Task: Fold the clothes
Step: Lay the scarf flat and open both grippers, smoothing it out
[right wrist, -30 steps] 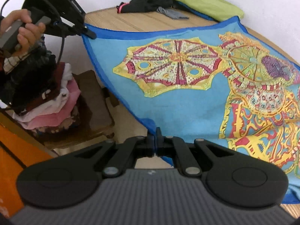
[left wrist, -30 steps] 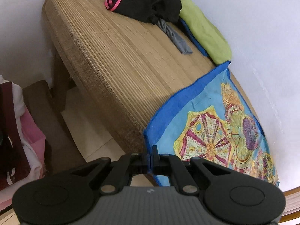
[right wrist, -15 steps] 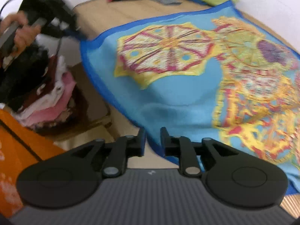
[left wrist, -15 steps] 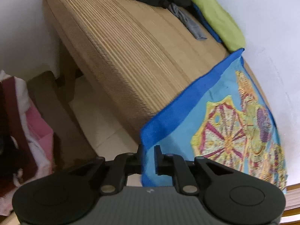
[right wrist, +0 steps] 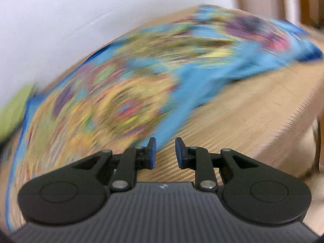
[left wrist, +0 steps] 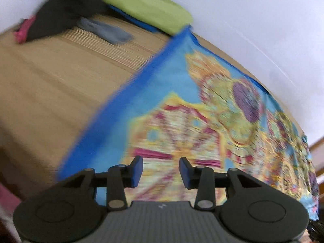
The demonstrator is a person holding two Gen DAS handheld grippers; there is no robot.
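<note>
From my left jaws' camera, a black garment [left wrist: 60, 14] with a pink edge lies bunched at the far left corner of the bench [left wrist: 46, 81], which is covered by a woven straw mat. Just right of it a grey cloth [left wrist: 105, 31] trails onto the mat, and behind that a lime-green folded cloth [left wrist: 145, 10] rests against the white wall [left wrist: 253, 10], on top of something blue. The lime-green cloth's near end touches the far corner of the blue patterned cloth [left wrist: 172, 85], which lies spread over the right half of the bench, its dark blue border running slantwise down toward me. My left jaws [left wrist: 161, 174] have just been opening; they stand apart over the near part of this cloth, with nothing between the pads.

From my right jaws' camera everything is heavily blurred. The lime-green cloth [right wrist: 14, 109] shows at the far left edge. The blue patterned cloth [right wrist: 125, 93] fills the left and middle, lying flat along the wall [right wrist: 81, 10], while its right end looks bunched and rumpled on the mat. Bare bench [right wrist: 253, 111] shows to the right of it. My right jaws [right wrist: 163, 152] have also just been opening; they stand slightly apart, empty, at the cloth's near edge, the left pad in front of the blue border and the right pad over bare mat. Whether the left pad touches the fabric I cannot tell.
</note>
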